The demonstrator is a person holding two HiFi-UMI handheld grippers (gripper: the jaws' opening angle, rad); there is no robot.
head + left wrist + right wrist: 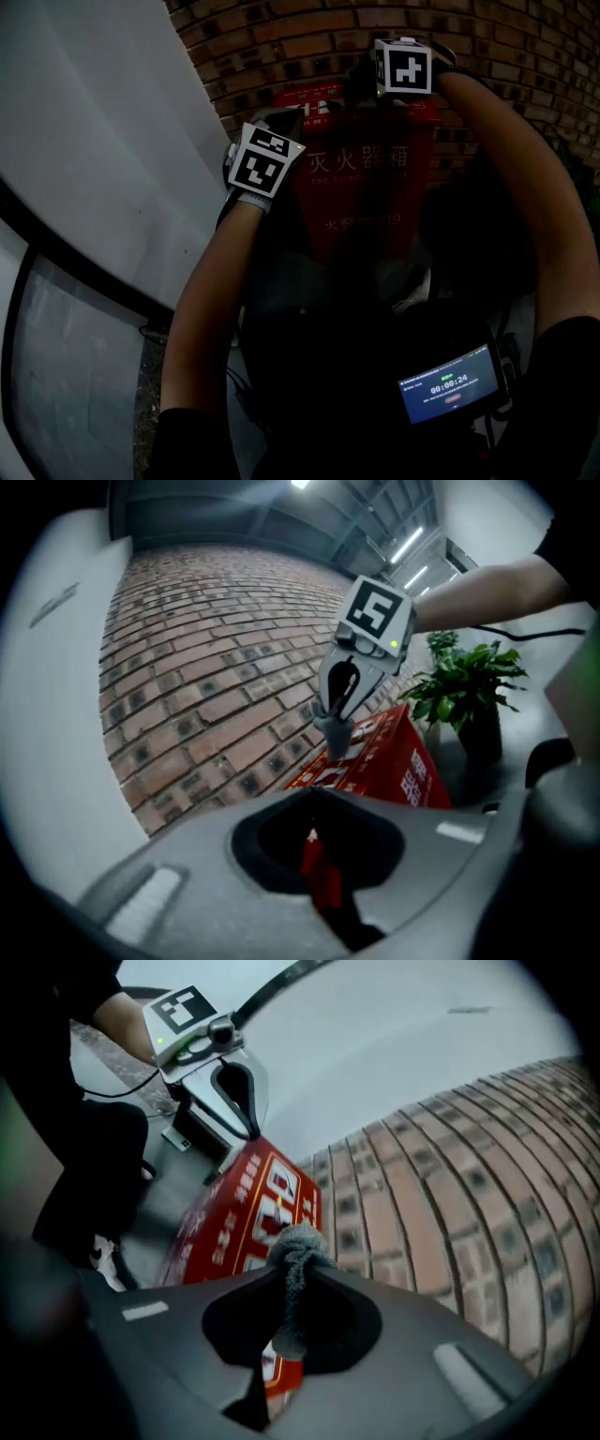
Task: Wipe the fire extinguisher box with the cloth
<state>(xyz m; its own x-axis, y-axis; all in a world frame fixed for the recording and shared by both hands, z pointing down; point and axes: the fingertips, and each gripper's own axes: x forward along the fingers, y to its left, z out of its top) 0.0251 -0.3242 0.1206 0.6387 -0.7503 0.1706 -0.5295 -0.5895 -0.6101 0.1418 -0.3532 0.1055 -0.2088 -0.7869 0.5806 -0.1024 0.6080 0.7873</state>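
Between the clamped jaws of the right gripper [298, 1262] bunches the cloth [294, 1246], the fire extinguisher box [242, 1211] just beyond their tips, while the left gripper [314, 797] has its jaws together, empty; drag across the box could likely tug the cloth free.

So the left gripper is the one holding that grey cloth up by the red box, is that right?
Not quite, one thing is off: the right gripper pinches the grey cloth in its fingers, not the left gripper. The right gripper view shows it, with the red box just beyond.
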